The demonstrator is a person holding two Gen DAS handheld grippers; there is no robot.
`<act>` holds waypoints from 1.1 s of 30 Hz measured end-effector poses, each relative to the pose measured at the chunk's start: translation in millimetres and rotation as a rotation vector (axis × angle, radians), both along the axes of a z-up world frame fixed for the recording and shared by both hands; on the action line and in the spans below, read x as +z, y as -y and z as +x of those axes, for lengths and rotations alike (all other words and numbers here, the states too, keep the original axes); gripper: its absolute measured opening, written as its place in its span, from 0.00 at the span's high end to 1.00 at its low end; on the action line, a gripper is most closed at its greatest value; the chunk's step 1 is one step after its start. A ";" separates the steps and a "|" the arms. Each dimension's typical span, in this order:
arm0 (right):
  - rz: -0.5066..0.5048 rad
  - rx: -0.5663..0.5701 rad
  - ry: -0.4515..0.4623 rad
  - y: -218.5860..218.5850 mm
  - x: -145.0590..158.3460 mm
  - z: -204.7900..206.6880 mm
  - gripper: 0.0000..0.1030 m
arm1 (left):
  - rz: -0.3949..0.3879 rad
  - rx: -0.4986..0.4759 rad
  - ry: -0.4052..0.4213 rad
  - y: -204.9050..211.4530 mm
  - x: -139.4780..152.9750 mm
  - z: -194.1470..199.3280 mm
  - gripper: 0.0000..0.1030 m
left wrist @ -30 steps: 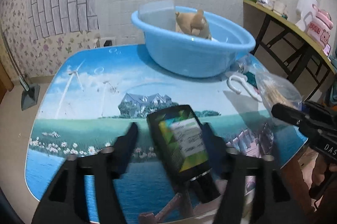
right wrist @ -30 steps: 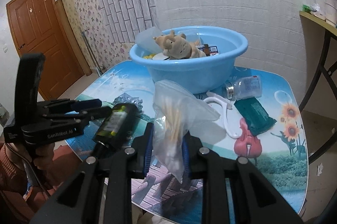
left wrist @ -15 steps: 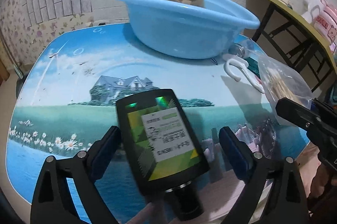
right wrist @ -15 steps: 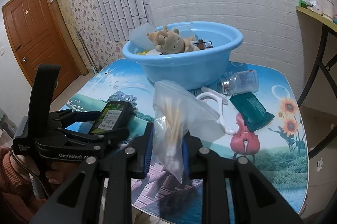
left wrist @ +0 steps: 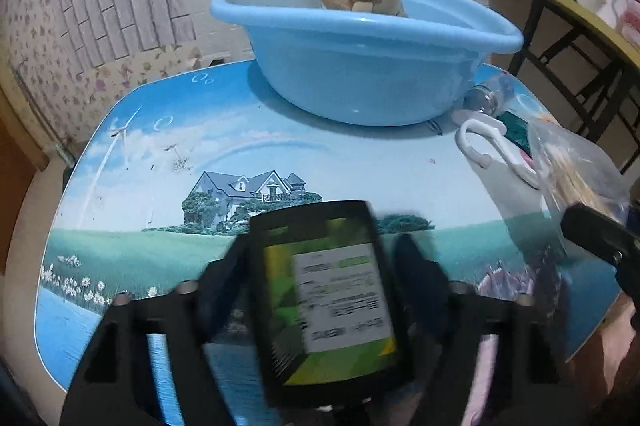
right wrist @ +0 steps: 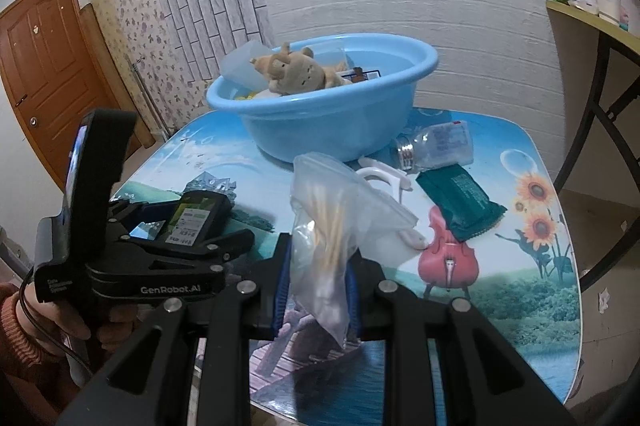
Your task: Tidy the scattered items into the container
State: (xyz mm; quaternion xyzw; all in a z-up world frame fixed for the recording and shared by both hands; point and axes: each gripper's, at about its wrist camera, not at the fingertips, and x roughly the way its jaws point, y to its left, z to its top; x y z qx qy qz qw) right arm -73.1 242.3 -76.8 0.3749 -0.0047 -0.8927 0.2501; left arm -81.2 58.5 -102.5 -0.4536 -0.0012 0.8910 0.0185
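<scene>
Fingers (left wrist: 224, 278) of the left gripper (left wrist: 320, 266) have closed since a moment ago onto the black rectangular bottle with a green-yellow label (left wrist: 332, 302), its blurred cap hidden below. Right gripper (right wrist: 316, 290) pinches a clear plastic bag of swabs (right wrist: 332, 226) above the picture-printed counter (right wrist: 500, 266), short of the round blue plastic basin (right wrist: 332, 114).

- You can read "GenRobot.AI" in pale letters on the side of the left gripper (right wrist: 192, 226), right wrist view.
- Small two-line print on its handle block: too tiny to read.
- Dark bottle (left wrist: 332, 302) label: printed lines, blurred, illegible in both views.
- Clear bottle (right wrist: 436, 144) and green packet (right wrist: 460, 200): print unreadable.
</scene>
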 end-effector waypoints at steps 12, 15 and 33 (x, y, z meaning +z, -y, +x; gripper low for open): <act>-0.008 0.002 0.009 -1.5 -2.0 -1.3 0.77 | 0.019 0.028 0.063 14.3 5.6 36.8 0.17; -0.010 0.006 0.005 -1.1 -1.7 -1.0 0.77 | 0.000 0.037 0.061 14.0 0.5 41.6 0.10; 0.003 0.017 0.005 5.1 -0.5 0.9 0.77 | 0.033 -0.038 -0.057 12.7 2.2 38.1 0.40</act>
